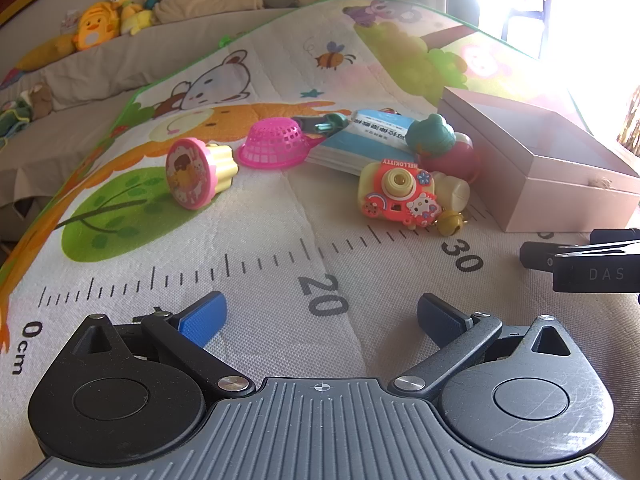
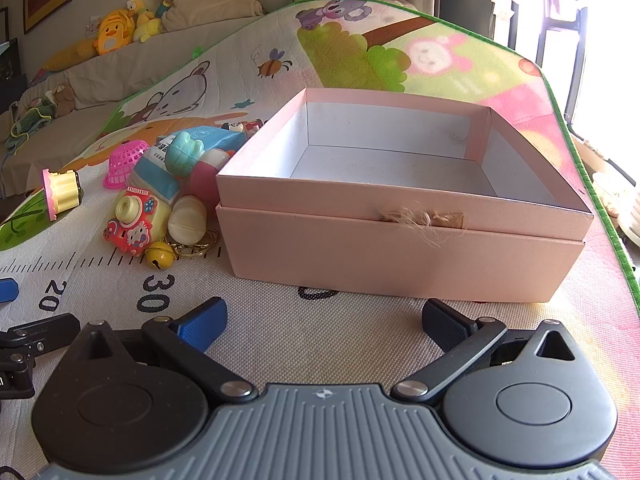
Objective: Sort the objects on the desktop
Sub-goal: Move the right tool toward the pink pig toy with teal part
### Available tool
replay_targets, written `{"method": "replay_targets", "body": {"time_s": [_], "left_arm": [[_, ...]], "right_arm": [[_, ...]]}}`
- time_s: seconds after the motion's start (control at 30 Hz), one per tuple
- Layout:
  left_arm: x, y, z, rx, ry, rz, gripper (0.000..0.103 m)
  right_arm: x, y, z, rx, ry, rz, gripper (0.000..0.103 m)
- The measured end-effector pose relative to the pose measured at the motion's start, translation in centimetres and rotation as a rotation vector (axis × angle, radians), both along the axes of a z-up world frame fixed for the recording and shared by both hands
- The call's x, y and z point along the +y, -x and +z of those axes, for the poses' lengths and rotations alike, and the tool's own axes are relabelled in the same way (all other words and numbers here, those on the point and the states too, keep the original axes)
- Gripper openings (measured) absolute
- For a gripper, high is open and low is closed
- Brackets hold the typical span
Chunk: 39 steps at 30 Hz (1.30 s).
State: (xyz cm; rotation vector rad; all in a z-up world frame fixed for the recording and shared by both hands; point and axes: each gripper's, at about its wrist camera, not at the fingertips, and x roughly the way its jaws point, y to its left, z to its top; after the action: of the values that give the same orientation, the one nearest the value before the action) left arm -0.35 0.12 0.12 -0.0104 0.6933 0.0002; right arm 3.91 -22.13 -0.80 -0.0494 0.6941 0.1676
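Observation:
My left gripper (image 1: 322, 314) is open above the printed ruler on the play mat, empty. Beyond it lie a cupcake-shaped stamp toy (image 1: 198, 172), a pink mesh basket (image 1: 276, 144), a blue booklet (image 1: 362, 136), a teal frog toy (image 1: 430, 134) and a Hello Kitty toy camera (image 1: 396, 194) with a gold bell (image 1: 450, 222). My right gripper (image 2: 324, 320) is open and empty just before the pink open box (image 2: 400, 240), whose white inside holds nothing. The toy camera (image 2: 134, 220) and a cream capsule (image 2: 187, 220) lie left of the box.
The colourful play mat (image 1: 256, 216) covers the surface; its green edge (image 2: 580, 152) runs along the right. Stuffed toys (image 1: 96, 26) and cushions line the sofa behind. The right gripper's black body (image 1: 584, 266) shows at the right edge of the left wrist view.

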Motion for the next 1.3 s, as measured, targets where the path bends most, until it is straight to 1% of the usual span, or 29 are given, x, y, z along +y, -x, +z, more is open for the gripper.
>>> {"method": "replay_targets", "body": {"time_s": [0.7,0.8,0.87,1.0,1.17,1.3], "left_arm": [[0.0,0.0,0.0,0.0,0.0,0.0,0.103],[0.0,0.0,0.0,0.0,0.001,0.0,0.103],[0.0,0.0,0.0,0.0,0.0,0.0,0.103],[-0.1,0.1,0.0,0.007,-0.006,0.0,0.103],[-0.1,-0.5,0.1,0.036,-0.012,-0.013,0.103],[-0.2,-0.5,0.1,0.039,-0.016,-0.014,0.103]], "right_arm": [[-0.1,0.0,0.0,0.001,-0.002,0.0,0.103],[-0.2,-0.1,0.0,0.025,-0.005,0.007,0.103],[-0.4,0.6,0.3,0.057,0.0,0.005,0.103],[-0.6,2.9,0.6,0.076,0.002,-0.005,0.103],[-0.5,3.1,0.7,0.089,0.018,-0.005,0.103],[-0.6,3.2,0.6,0.082,0.013,-0.004,0.103]]}}
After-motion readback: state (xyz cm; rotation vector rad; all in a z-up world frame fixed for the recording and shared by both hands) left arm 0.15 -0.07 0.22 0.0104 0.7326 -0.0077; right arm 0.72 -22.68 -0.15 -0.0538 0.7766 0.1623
